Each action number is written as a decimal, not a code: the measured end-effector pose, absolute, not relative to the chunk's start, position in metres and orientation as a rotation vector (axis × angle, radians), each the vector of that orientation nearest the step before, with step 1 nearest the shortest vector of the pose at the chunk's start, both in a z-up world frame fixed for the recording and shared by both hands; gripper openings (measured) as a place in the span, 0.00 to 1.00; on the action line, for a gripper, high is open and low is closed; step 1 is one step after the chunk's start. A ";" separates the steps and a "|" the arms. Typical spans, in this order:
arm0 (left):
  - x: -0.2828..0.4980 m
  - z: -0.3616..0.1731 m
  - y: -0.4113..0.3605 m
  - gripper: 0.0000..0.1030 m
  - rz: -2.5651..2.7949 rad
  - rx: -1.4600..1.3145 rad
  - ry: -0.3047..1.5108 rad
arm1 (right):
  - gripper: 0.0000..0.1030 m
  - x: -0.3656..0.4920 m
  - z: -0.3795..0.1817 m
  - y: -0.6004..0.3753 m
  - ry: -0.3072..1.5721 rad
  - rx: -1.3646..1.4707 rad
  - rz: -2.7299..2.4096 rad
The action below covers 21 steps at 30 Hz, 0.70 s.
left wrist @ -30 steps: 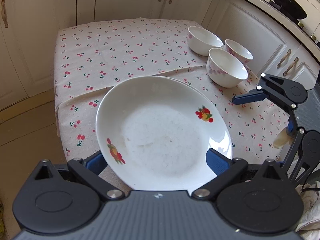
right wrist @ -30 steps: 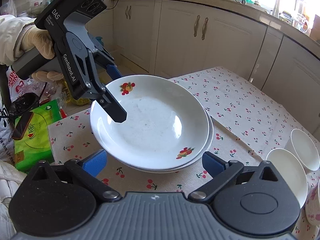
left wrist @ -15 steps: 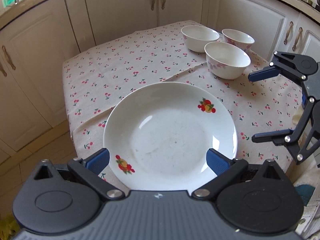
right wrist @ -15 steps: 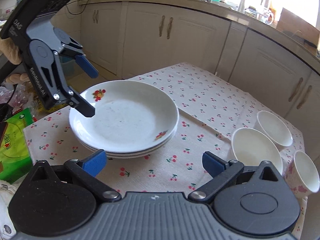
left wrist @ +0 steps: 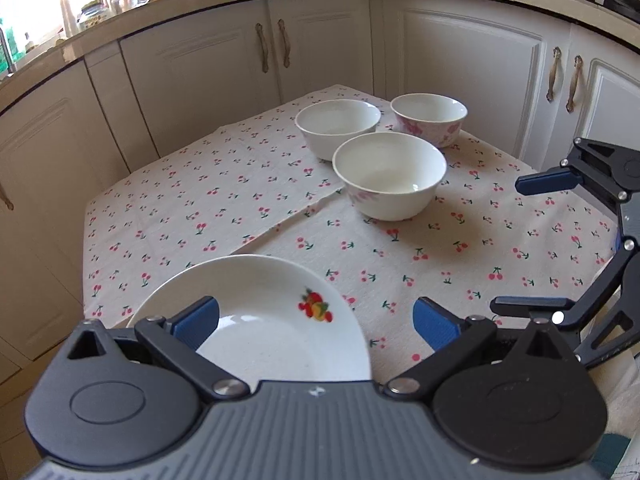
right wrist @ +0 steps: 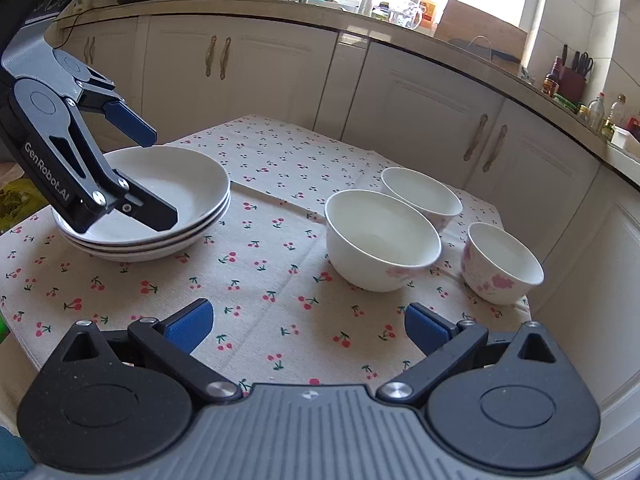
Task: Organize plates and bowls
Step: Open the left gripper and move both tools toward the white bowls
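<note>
A stack of three white plates (right wrist: 188, 184) with fruit prints lies at the table's left; its top plate (left wrist: 272, 320) shows low in the left wrist view. My left gripper (right wrist: 158, 178) hangs open over the stack with nothing between its fingers, and its left fingertip sits over the plate (left wrist: 316, 322). Three white bowls stand apart at the right: a large one (right wrist: 380, 236), one behind it (right wrist: 420, 194), and a pink-flowered one (right wrist: 502, 264). My right gripper (right wrist: 308, 324) is open above the cloth, short of the large bowl (left wrist: 390, 176).
The cherry-print tablecloth (left wrist: 240, 200) covers a small table, with bare cloth between the plates and the bowls. Cream kitchen cabinets (right wrist: 420, 100) ring the table closely at the back and right. A green packet (right wrist: 16, 200) lies beyond the left edge.
The plate that my left gripper held over the stack now lies on it, and that gripper has drawn back. My right gripper has swung right, toward the bowls.
</note>
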<state>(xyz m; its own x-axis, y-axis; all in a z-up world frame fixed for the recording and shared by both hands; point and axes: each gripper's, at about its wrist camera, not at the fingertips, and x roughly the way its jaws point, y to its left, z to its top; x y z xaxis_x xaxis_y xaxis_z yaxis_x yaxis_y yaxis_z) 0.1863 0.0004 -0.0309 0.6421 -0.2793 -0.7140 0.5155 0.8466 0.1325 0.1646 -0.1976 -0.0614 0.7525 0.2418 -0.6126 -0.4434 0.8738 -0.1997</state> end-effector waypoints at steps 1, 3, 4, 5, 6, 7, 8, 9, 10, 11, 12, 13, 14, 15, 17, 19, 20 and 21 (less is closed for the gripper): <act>0.186 -0.032 -0.007 0.99 -0.469 0.351 0.746 | 1.00 0.164 -0.062 -0.202 0.612 -0.338 0.380; 0.187 -0.036 -0.019 0.99 -0.487 0.362 0.749 | 1.00 0.164 -0.062 -0.210 0.607 -0.319 0.376; 0.188 -0.037 -0.024 0.99 -0.495 0.366 0.751 | 1.00 0.164 -0.062 -0.214 0.605 -0.309 0.374; 0.189 -0.037 -0.029 0.99 -0.500 0.367 0.749 | 1.00 0.165 -0.062 -0.218 0.603 -0.298 0.370; 0.189 -0.036 -0.032 0.99 -0.510 0.364 0.741 | 1.00 0.167 -0.063 -0.222 0.602 -0.291 0.368; 0.190 -0.034 -0.035 0.99 -0.520 0.361 0.734 | 1.00 0.168 -0.063 -0.225 0.601 -0.289 0.365; 0.191 -0.033 -0.039 0.99 -0.529 0.360 0.737 | 1.00 0.170 -0.064 -0.229 0.600 -0.291 0.360; 0.194 -0.032 -0.043 0.99 -0.544 0.355 0.746 | 1.00 0.172 -0.064 -0.232 0.596 -0.293 0.355; 0.196 -0.031 -0.047 0.99 -0.554 0.352 0.752 | 1.00 0.173 -0.064 -0.235 0.591 -0.294 0.352; 0.199 -0.030 -0.051 0.99 -0.557 0.353 0.756 | 1.00 0.176 -0.065 -0.238 0.588 -0.295 0.350; 0.202 -0.030 -0.055 0.99 -0.562 0.357 0.762 | 1.00 0.179 -0.065 -0.240 0.587 -0.295 0.346; 0.206 -0.029 -0.059 0.99 -0.565 0.359 0.768 | 1.00 0.181 -0.066 -0.243 0.583 -0.291 0.341; 0.211 -0.029 -0.063 0.99 -0.567 0.362 0.774 | 1.00 0.185 -0.066 -0.245 0.581 -0.285 0.339; 0.216 -0.029 -0.066 0.99 -0.572 0.364 0.780 | 1.00 0.188 -0.067 -0.248 0.586 -0.278 0.340; 0.225 -0.029 -0.072 0.99 -0.575 0.364 0.781 | 1.00 0.196 -0.070 -0.251 0.593 -0.271 0.341; 0.235 -0.028 -0.077 0.99 -0.591 0.364 0.769 | 1.00 0.203 -0.073 -0.252 0.602 -0.278 0.340; 0.240 -0.028 -0.079 0.99 -0.596 0.363 0.760 | 1.00 0.207 -0.075 -0.251 0.604 -0.281 0.340; 0.244 -0.027 -0.081 0.99 -0.600 0.359 0.754 | 1.00 0.211 -0.077 -0.251 0.609 -0.283 0.341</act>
